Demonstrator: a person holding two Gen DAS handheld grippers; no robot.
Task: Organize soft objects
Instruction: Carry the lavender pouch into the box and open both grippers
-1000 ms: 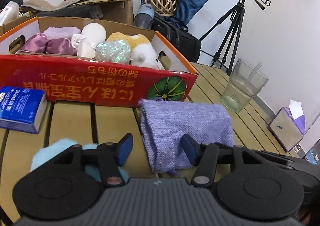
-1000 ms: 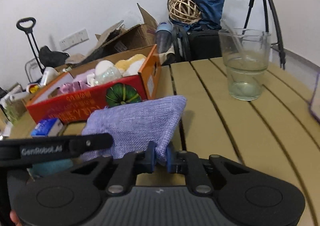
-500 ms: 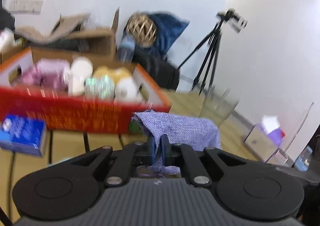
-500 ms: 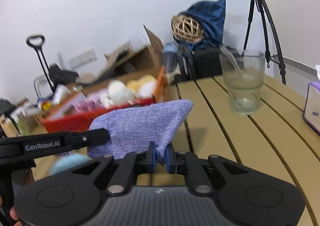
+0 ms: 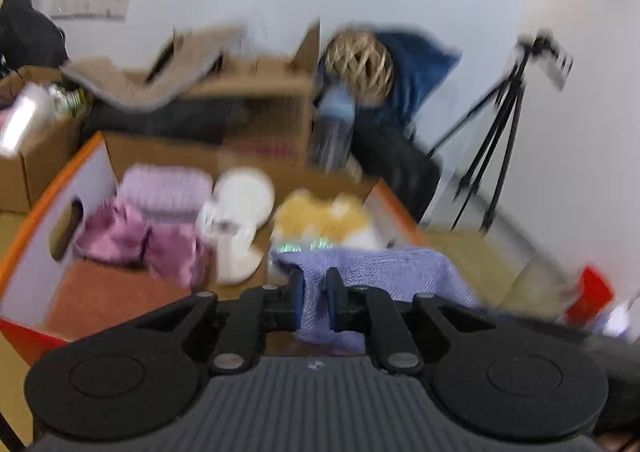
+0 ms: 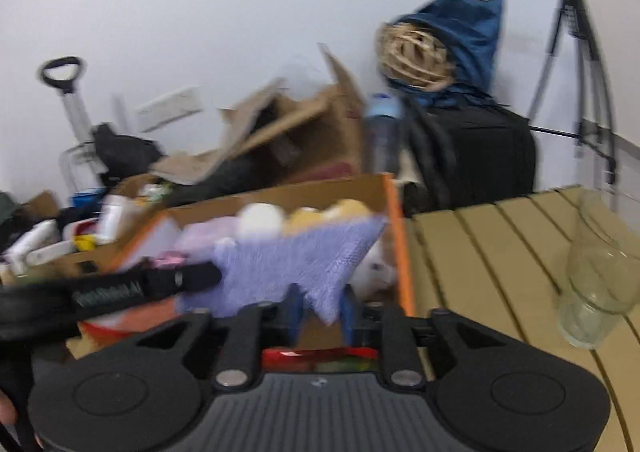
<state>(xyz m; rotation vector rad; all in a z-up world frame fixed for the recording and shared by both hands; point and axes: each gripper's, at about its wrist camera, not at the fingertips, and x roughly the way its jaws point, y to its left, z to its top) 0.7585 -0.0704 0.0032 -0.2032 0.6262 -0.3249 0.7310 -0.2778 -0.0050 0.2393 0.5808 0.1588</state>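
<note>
Left wrist view shows the left gripper (image 5: pixel 314 294) clamped on the limp, light purple cloth (image 5: pixel 384 272) over the red box (image 5: pixel 48 228), while the right gripper (image 6: pixel 320 308) is opening, cloth corner loose between its jaws.

Motion blur in both wrist views, several things hidden or cropped.

Soft toys in the orange box (image 5: pixel 28 252) are smeared, kinds unclear. Purple cloth (image 5: pixel 384 272) hides the yellow toy's (image 5: pixel 320 213) lower part and, in the right view, most box contents. Glass (image 6: pixel 600 272) is cut by the right edge. Red item (image 5: pixel 590 294) at lower right is too blurred to identify. Tripod (image 6: pixel 576 51) top is cropped.
</note>
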